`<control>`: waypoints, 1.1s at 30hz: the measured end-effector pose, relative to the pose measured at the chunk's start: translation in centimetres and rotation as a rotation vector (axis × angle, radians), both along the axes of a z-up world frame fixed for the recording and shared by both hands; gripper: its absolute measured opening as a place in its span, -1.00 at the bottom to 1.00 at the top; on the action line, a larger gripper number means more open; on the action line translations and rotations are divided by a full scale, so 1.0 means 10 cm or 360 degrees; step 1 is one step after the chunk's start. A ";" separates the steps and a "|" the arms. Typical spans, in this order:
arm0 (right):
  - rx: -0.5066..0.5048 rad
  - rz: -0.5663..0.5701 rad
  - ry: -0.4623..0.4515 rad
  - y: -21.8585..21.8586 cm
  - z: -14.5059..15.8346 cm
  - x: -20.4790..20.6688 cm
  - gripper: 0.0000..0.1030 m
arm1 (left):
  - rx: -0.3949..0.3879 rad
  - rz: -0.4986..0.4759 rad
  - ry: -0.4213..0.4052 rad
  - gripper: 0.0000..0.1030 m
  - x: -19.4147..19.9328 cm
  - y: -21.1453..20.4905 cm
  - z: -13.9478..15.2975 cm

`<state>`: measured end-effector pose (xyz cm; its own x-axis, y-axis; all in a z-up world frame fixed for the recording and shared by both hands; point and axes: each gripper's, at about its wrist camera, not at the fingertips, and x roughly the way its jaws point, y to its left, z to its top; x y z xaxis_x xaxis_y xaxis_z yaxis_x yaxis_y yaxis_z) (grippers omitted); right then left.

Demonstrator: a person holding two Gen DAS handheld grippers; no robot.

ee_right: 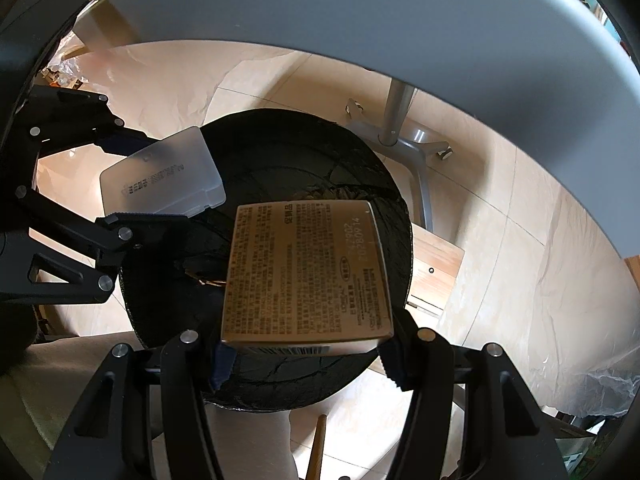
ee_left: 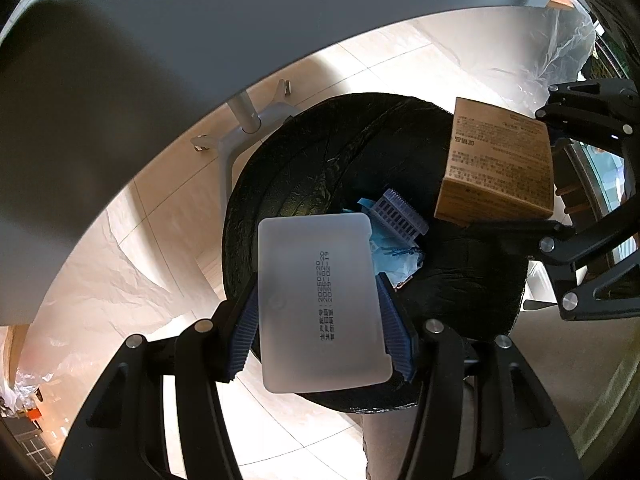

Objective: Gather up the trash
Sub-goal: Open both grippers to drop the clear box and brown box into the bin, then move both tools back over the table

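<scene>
We look down on pale floor tiles [ee_left: 168, 208] with crinkled clear plastic sheeting [ee_left: 100, 280] spread over them, and a grey counter [ee_left: 200, 20] on a metal pedestal leg [ee_left: 244, 114] arching above. Between both tools stands a bin [ee_left: 304, 168] lined with a black bag, blue scraps [ee_left: 396, 216] at its bottom.

Our left gripper [ee_left: 318, 320] points straight down over the bin, its jaws closed on a frosted plastic case [ee_left: 316, 300] that hangs above the rim. Our right gripper [ee_right: 308, 356] tilts steeply down, jaws clamping a tan cardboard box [ee_right: 304, 272] over the bin's opening.

The case carries dotted date codes and characters; the box shows dense small print we cannot read.
</scene>
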<state>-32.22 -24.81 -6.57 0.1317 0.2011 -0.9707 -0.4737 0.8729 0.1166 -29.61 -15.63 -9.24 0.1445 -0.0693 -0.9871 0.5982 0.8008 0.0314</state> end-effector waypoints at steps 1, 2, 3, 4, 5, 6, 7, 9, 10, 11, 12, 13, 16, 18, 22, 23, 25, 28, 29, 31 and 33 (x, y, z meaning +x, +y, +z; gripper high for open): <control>-0.0002 -0.0003 0.0002 0.00 0.00 0.00 0.12 | 0.0001 -0.0004 -0.0005 0.10 0.00 0.00 0.00; -0.0004 -0.0005 0.0002 0.01 0.00 0.00 0.12 | 0.0002 -0.0008 -0.0007 0.10 0.00 -0.01 0.00; -0.0007 -0.0007 0.0004 0.01 0.00 0.00 0.12 | 0.0003 -0.0013 -0.0009 0.10 0.01 -0.01 0.01; -0.0009 -0.0009 0.0005 0.01 -0.01 0.01 0.12 | 0.0005 -0.0017 -0.0011 0.10 0.01 -0.01 0.01; -0.0010 -0.0012 0.0006 0.01 -0.01 0.01 0.12 | 0.0008 -0.0022 -0.0015 0.10 0.01 -0.01 0.01; -0.0011 -0.0016 0.0007 0.02 0.00 0.01 0.12 | 0.0007 -0.0026 -0.0016 0.10 0.02 -0.01 0.01; -0.0009 -0.0019 0.0005 0.02 0.01 0.01 0.12 | 0.0001 -0.0031 -0.0018 0.10 0.02 0.00 0.02; 0.0008 -0.0034 -0.0012 0.00 0.03 0.02 0.12 | -0.0041 -0.0048 -0.0071 0.12 0.00 0.00 0.09; 0.0023 -0.0043 -0.0020 -0.01 0.05 0.02 0.18 | -0.0059 -0.0050 -0.0099 0.18 0.00 0.00 0.13; 0.0043 -0.0062 -0.0027 -0.02 0.09 0.02 0.28 | -0.0091 -0.0041 -0.0143 0.40 0.00 0.01 0.19; 0.0052 -0.0076 -0.0036 -0.04 0.11 0.01 0.49 | -0.0112 -0.0029 -0.0163 0.56 0.00 0.03 0.23; 0.0072 -0.0098 -0.0046 -0.07 0.16 0.01 0.52 | -0.0135 -0.0017 -0.0171 0.56 0.00 0.05 0.27; 0.0095 -0.0120 -0.0081 -0.12 0.31 -0.01 0.52 | -0.0202 0.0027 -0.0167 0.56 -0.01 0.13 0.40; 0.0097 -0.0120 -0.0128 -0.16 0.45 -0.04 0.52 | -0.0242 0.0041 -0.0178 0.56 -0.03 0.18 0.51; 0.0168 -0.0125 -0.0292 -0.25 0.94 -0.11 0.59 | -0.0390 0.0051 -0.0257 0.56 -0.10 0.32 0.96; 0.0190 -0.0142 -0.0349 -0.27 1.08 -0.10 0.65 | -0.0454 0.0058 -0.0309 0.56 -0.10 0.38 1.16; 0.0223 -0.0178 -0.0438 -0.29 1.28 -0.06 0.80 | -0.0511 0.0098 -0.0412 0.69 -0.02 0.46 1.41; 0.0275 -0.0243 -0.0499 -0.27 1.44 0.15 0.82 | -0.0514 0.0258 -0.0608 0.92 0.23 0.66 1.72; 0.0301 -0.0270 -0.0505 -0.25 1.48 0.23 0.82 | -0.0535 0.0344 -0.0649 0.92 0.39 0.77 1.81; 0.0336 -0.0318 -0.0494 -0.22 1.49 0.40 0.82 | -0.0566 0.0433 -0.0666 0.92 0.62 0.88 1.85; 0.0377 -0.0352 -0.0486 -0.14 1.48 0.58 0.82 | -0.0547 0.0513 -0.0662 0.92 0.92 1.01 1.86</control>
<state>-26.38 -26.21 8.22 0.4700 0.3482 -0.8111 -0.3221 0.9232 0.2097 -20.44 -5.54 9.36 0.5782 -0.2613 -0.7729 0.3179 0.9446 -0.0815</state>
